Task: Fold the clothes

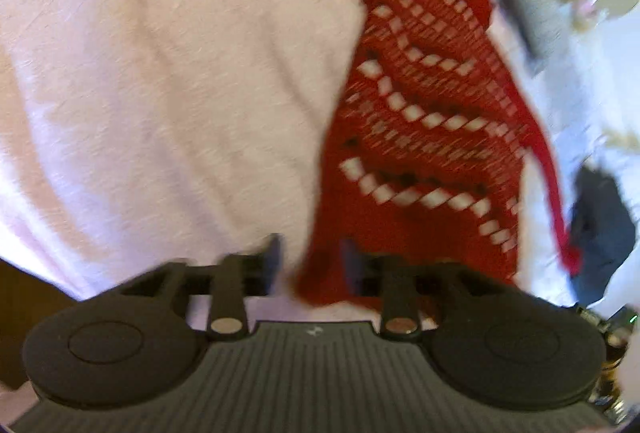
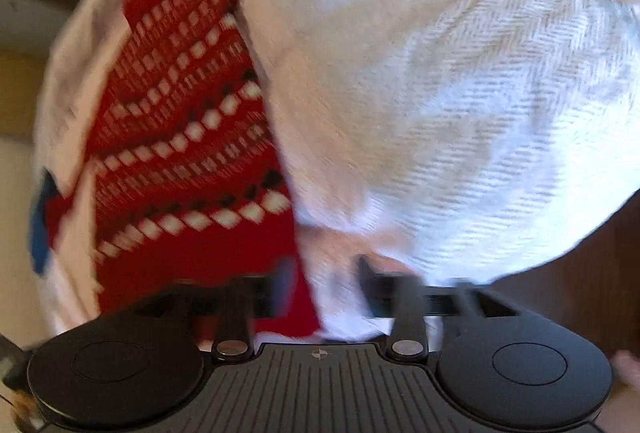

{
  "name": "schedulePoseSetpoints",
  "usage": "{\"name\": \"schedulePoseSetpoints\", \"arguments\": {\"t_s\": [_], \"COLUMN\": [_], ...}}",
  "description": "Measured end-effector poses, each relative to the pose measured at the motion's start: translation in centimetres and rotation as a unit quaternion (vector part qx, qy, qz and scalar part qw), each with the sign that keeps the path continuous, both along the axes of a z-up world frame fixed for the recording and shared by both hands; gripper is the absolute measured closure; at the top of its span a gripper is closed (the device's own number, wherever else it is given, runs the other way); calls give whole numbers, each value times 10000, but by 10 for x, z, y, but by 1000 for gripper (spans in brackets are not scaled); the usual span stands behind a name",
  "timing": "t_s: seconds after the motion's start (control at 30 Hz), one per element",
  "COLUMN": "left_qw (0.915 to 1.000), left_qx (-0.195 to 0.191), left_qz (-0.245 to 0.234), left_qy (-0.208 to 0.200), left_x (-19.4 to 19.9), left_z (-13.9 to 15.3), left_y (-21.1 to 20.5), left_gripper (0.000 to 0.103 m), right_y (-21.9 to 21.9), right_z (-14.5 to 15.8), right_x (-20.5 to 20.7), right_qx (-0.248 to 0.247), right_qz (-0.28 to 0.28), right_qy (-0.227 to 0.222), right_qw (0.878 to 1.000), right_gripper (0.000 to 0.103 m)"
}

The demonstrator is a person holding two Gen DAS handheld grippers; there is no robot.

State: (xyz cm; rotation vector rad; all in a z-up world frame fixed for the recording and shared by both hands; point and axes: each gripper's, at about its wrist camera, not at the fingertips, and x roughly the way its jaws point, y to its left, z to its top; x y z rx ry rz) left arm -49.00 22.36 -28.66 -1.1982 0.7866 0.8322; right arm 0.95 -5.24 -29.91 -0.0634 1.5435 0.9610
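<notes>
Left wrist view: white cloth (image 1: 168,85) filled the frame, spread over a dark wooden table (image 1: 28,297), covering most of a red patterned knit garment (image 1: 424,137). Left gripper (image 1: 308,257) jaws stood apart at the knit's near corner, clamping nothing. Right gripper (image 2: 326,285) jaws likewise apart over the cloth edge. Judged step: between grasps. Next: close on an edge and fold it over.

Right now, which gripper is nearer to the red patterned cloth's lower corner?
Left. The left gripper has the red cloth corner between its open fingers; the right gripper is open over the white cloth's edge, beside the red.
</notes>
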Motion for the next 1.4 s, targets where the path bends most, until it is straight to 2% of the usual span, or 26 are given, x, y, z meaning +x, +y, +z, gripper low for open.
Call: {"name": "schedulePoseSetpoints", "arguments": {"t_s": [0.1,0.2,0.23,0.27,0.3,0.33,0.4,0.5,0.53,0.6,0.7,0.77,0.8,0.83,0.87,0.9,0.97,1.03,1.13,1.23,1.33,1.4], "left_qw": [9999,9997,9995,9993,9989,9986,9980,9964,9971,9968,9904,9840,9810,9800,9789,9787,9843,9885,9911,9889,9892,9915], "left_qx": [100,-108,-111,-92,-73,-25,212,531,450,269,380,419,421,380,339,305,366,549,861,848,493,320], "left_qz": [-54,-220,-283,-372,-461,-521,-517,-622,-613,-696,-1163,-1523,-1674,-1756,-1837,-1873,-1640,-1381,-987,-1164,-1374,-1249], "left_qy": [-75,20,-15,-40,-65,-117,-310,-227,-66,286,647,829,884,855,826,783,546,282,-251,-379,-123,-179], "left_x": [8,23,25,27,29,29,19,-3,-9,-9,23,36,39,34,30,24,9,7,24,55,67,50], "left_z": [-8,-27,-30,-30,-30,-27,-14,2,-2,-15,-22,-17,-13,-9,-5,1,16,25,23,2,-25,-29], "left_y": [6,13,14,14,14,14,11,9,8,6,5,7,9,12,15,19,35,54,85,94,91,90], "left_gripper": [54,55,57,66,100,98,99,99,99,98,97,95,93,92,92,92,92,90,88,84,86,89], "right_y": [4,14,17,18,19,20,14,-5,-14,-19,-2,12,18,23,26,29,38,52,92,127,133,131], "right_z": [-6,-22,-28,-32,-35,-34,-23,-10,-7,-15,-31,-32,-27,-22,-15,-5,16,32,31,12,-20,-39], "right_x": [-3,-12,-16,-20,-23,-26,-23,-11,-5,1,-7,-12,-13,-15,-15,-14,-12,-11,-22,-44,-59,-67], "right_qx": [267,175,198,215,223,255,485,651,663,283,-205,-488,-610,-733,-822,-840,-779,-383,227,348,-448,-995], "right_qz": [-43,112,134,154,210,358,562,582,531,504,575,688,777,866,906,890,777,483,191,228,476,589], "right_qy": [63,-38,-46,-57,-117,-132,-233,-343,-367,-529,-484,-581,-723,-864,-1035,-1264,-1715,-2018,-2096,-2088,-1818,-1633], "right_qw": [9996,9998,9997,9996,9995,9989,9970,9956,9957,9969,9970,9947,9925,9898,9871,9844,9790,9775,9773,9771,9812,9798], "right_gripper": [33,33,33,33,60,98,99,100,100,100,99,94,79,62,58,58,58,57,58,58,58,58]}}
